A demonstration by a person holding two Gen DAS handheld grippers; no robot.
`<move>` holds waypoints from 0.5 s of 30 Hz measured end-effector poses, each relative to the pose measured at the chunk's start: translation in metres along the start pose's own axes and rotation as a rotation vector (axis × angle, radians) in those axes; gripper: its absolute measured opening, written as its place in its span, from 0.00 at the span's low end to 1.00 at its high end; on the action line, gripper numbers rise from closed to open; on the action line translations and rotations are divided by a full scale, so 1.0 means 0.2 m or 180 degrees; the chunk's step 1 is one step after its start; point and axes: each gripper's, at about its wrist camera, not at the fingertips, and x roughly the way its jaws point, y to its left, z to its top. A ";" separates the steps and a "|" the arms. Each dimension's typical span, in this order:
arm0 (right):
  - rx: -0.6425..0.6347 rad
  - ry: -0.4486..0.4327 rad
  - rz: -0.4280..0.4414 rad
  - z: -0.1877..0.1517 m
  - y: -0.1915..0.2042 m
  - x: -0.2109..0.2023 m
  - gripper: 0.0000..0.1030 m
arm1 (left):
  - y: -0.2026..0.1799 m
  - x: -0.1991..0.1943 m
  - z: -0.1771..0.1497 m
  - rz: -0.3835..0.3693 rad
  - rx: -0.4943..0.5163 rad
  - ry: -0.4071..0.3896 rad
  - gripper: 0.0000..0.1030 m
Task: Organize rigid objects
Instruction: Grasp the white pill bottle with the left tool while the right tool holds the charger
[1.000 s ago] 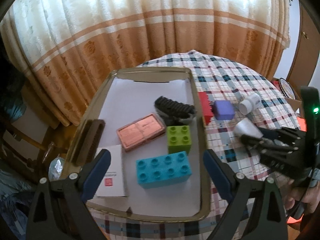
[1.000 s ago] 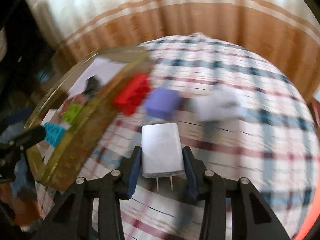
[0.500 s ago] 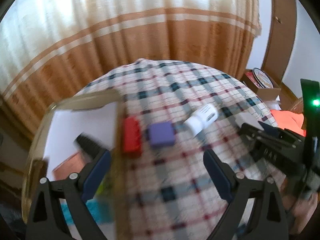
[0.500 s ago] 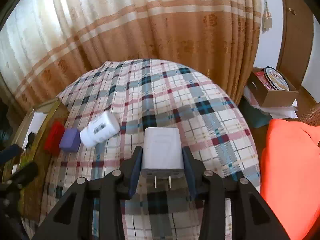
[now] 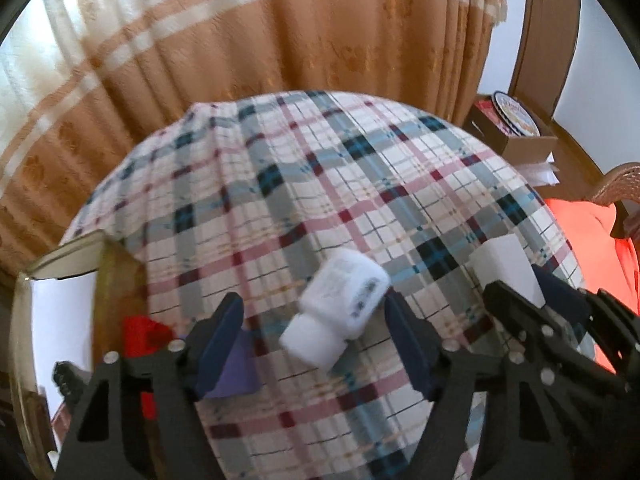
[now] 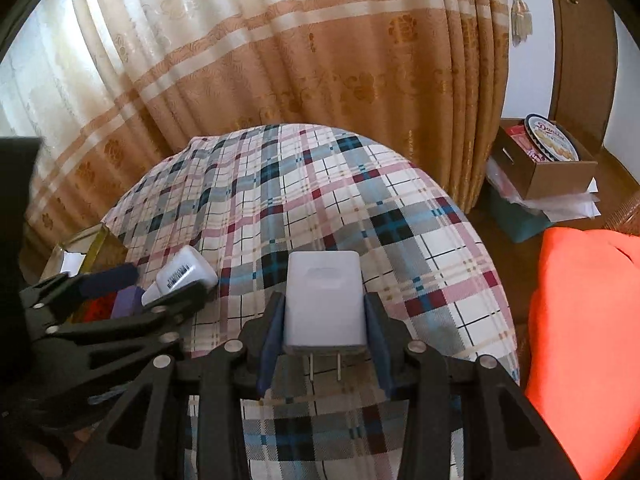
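The purple block (image 5: 236,364) is half hidden behind a finger; the white bottle (image 5: 340,304) is motion-blurred.

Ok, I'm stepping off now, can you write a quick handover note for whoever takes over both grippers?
Right gripper: shut on the white charger, held above the plaid tablecloth, prongs toward the camera.
Left gripper: jaws closing around the white bottle, which lies on its side on the cloth; pads not yet on it.
Red block and purple block lie on the cloth beside the tray.
Done: charger picked up.
Left: grip the bottle, then put charger, bottle and both blocks where they belong, presumably the tray.
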 end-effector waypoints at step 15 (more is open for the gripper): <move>-0.0022 0.0036 -0.0028 0.00 0.02 0.03 0.43 | 0.03 -0.01 -0.05 -0.0345 -0.0276 -0.0003 0.36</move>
